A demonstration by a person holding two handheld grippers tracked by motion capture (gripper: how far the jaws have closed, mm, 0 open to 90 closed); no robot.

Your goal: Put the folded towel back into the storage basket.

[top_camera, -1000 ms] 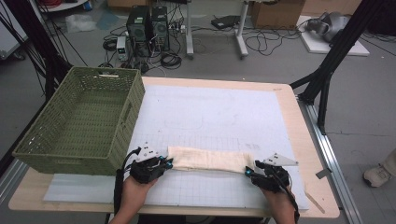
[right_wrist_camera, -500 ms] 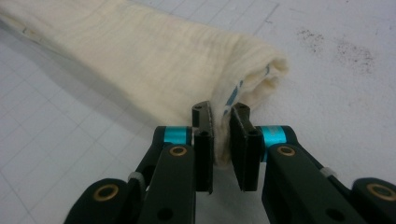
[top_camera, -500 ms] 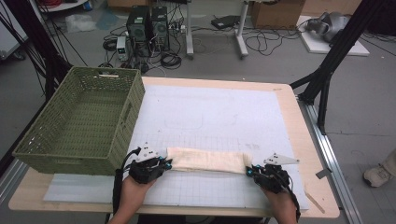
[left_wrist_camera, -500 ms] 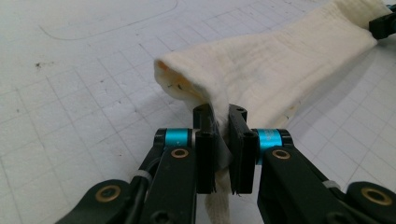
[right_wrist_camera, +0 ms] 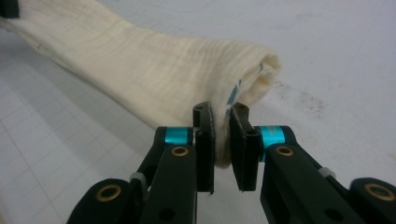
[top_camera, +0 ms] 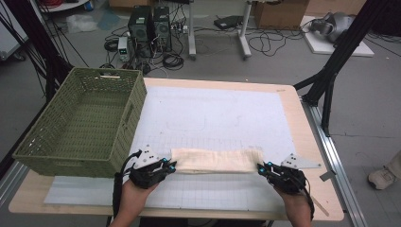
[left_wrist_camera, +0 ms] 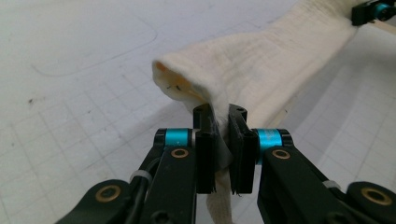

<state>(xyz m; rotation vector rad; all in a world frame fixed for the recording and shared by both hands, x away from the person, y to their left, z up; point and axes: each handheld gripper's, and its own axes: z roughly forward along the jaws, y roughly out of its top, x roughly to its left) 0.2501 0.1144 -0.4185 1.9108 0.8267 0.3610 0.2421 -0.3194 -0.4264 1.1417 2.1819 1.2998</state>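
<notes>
A: Status of each hand-held gripper?

B: The left hand-held gripper (top_camera: 171, 165) is clenched on the left end of the cream cloth (top_camera: 215, 160). In the left gripper view the fabric is pinched between the two black pads (left_wrist_camera: 204, 154), with a strip hanging below them. The right hand-held gripper (top_camera: 261, 167) has just been closing and now grasps the right end of the same cloth; the right gripper view shows fabric pressed between its pads (right_wrist_camera: 204, 154).

A: Location of the cloth?

B: It is a folded strip spanning between the two hand-held grippers, near the front edge of the surface (top_camera: 312, 142), over the white gridded mat (top_camera: 217, 113).

A: What does each view add?

B: The high view shows the green woven basket (top_camera: 85, 123) on the left part of the surface, just beside the left hand-held gripper. The left gripper view shows the cloth's open end curling up off the mat. The right gripper view shows a thin blue line on the cloth near the rolled end.

A: Item count?

B: Two hand-held grippers, one cloth, one basket, one mat.
</notes>
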